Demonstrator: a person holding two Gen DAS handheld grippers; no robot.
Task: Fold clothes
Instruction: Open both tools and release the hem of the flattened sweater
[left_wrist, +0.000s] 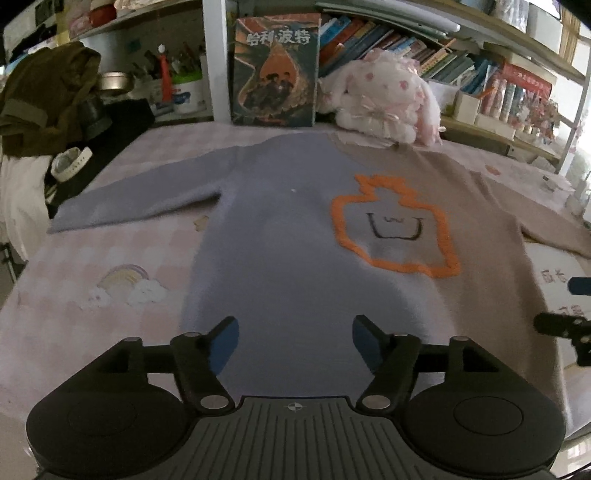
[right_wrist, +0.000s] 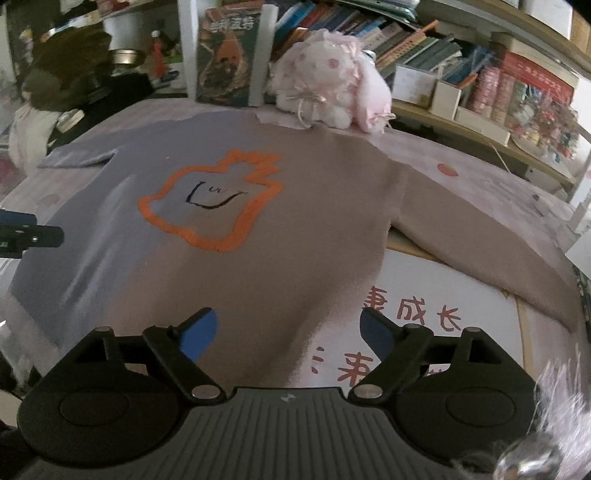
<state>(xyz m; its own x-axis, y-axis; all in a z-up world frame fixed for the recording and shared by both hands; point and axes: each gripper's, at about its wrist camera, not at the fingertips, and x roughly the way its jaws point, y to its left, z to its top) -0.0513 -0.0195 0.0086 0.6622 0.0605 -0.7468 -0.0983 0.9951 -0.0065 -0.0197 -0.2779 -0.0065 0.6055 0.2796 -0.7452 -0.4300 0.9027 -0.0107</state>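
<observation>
Bookshelves (left_wrist: 461, 62) crammed with leaning books line the back of the room, and below them a bed (left_wrist: 92, 258) with a pale pink checked cover carries the work. Against the shelf upright stands a large boxed book (left_wrist: 275, 70) whose front reads "哈利·波特" in pale characters. Just beside it a white and pink plush rabbit (left_wrist: 384, 96) slumps at the head of the bed.

Flat on the cover, front up, lies the sweater (left_wrist: 288, 251), lavender on one half and tan on the other, both sleeves spread wide. An orange fuzzy outline (left_wrist: 395, 225) on its chest encloses a small black smiling face. A rainbow-and-cloud print (left_wrist: 127, 286) shows on the cover beside the lavender half. Under the tan sleeve a white sheet (right_wrist: 424, 321) bears large red characters, "成长" among them; the rest is cut off.

At the near hem the left hand-held gripper (left_wrist: 293, 341) hovers over the lavender cloth, its blue-padded fingers spread wide and holding nothing. Likewise gaping and empty, the right hand-held gripper (right_wrist: 288, 330) hangs over the tan hem's edge and the sheet.
</observation>
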